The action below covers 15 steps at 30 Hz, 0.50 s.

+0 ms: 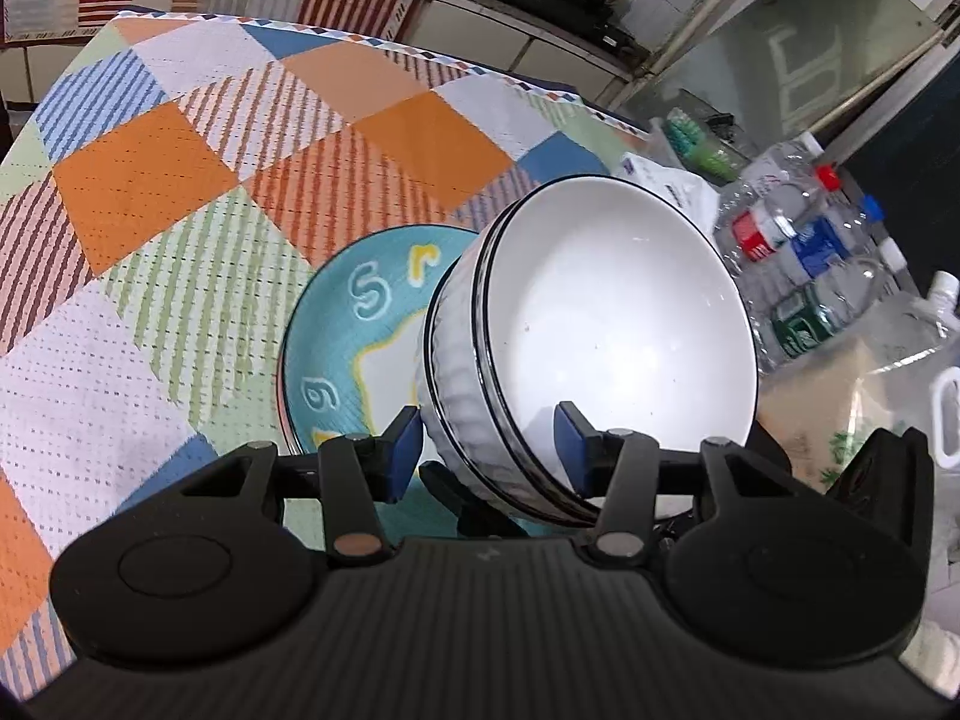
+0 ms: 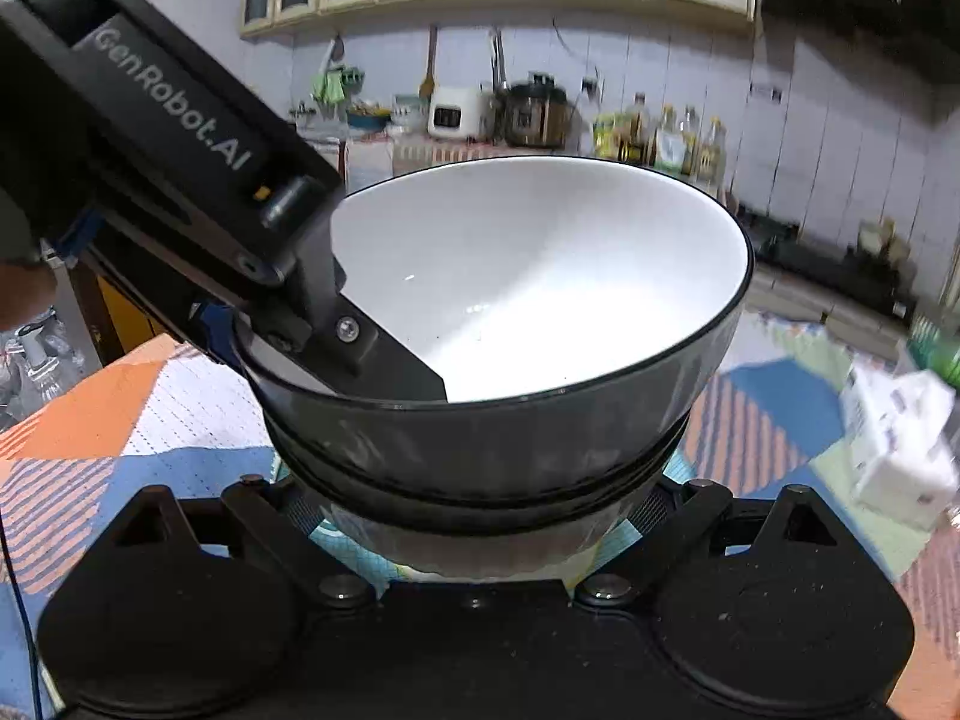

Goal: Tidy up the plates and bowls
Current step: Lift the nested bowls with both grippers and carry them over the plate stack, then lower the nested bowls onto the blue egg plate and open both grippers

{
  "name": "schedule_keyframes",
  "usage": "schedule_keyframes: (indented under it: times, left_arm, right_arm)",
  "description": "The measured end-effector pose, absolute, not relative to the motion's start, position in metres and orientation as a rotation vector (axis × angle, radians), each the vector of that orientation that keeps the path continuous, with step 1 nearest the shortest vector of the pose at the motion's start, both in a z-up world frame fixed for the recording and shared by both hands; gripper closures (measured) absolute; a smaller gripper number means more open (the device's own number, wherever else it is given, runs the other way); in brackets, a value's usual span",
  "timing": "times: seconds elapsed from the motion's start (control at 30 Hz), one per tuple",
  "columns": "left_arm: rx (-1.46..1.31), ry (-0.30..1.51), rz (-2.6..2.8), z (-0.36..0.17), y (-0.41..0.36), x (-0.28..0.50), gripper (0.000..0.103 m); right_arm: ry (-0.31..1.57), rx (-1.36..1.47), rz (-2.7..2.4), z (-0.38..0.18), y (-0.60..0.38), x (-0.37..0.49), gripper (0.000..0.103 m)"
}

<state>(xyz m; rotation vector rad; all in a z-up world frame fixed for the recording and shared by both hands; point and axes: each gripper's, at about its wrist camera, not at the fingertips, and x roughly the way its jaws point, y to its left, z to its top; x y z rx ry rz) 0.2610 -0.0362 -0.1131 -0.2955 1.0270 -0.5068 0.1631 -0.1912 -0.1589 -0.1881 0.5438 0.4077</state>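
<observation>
A stack of nested white bowls (image 1: 588, 324) with black rims hangs tilted over a teal plate (image 1: 342, 324) with letters on it, which lies on the patterned tablecloth (image 1: 180, 192). My left gripper (image 1: 486, 450) is shut on the stack's near wall, one blue pad inside and one outside. In the right wrist view the bowl stack (image 2: 540, 276) fills the middle, with the left gripper (image 2: 336, 336) clamped on its left rim. My right gripper (image 2: 474, 504) straddles the lower part of the stack, its pads (image 2: 651, 507) against the sides. The teal plate (image 2: 336, 540) shows below.
Several plastic water bottles (image 1: 798, 252) lie off the table's right side beside a large clear jug (image 1: 936, 360). A white tissue pack (image 2: 900, 450) sits at the table's right. A kitchen counter with appliances and oil bottles (image 2: 528, 108) runs along the far wall.
</observation>
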Motion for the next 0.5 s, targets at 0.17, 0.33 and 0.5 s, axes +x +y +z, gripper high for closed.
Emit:
schedule_keyframes:
  times: [0.17, 0.33, 0.5]
  left_arm:
    - [-0.336, 1.051, -0.479, -0.125, -0.032, 0.272, 0.057]
    - [-0.315, 1.052, -0.476, -0.130, -0.037, 0.275, 0.057]
    - [-0.314, 1.081, -0.478, -0.136, -0.038, 0.279, 0.057]
  right_arm:
    - [0.585, -0.177, 0.403, -0.169, -0.186, 0.178, 0.005]
    - [0.611, -0.164, 0.397, -0.169, -0.183, 0.186, 0.005]
    - [0.632, -0.162, 0.399, -0.175, -0.185, 0.188, 0.005]
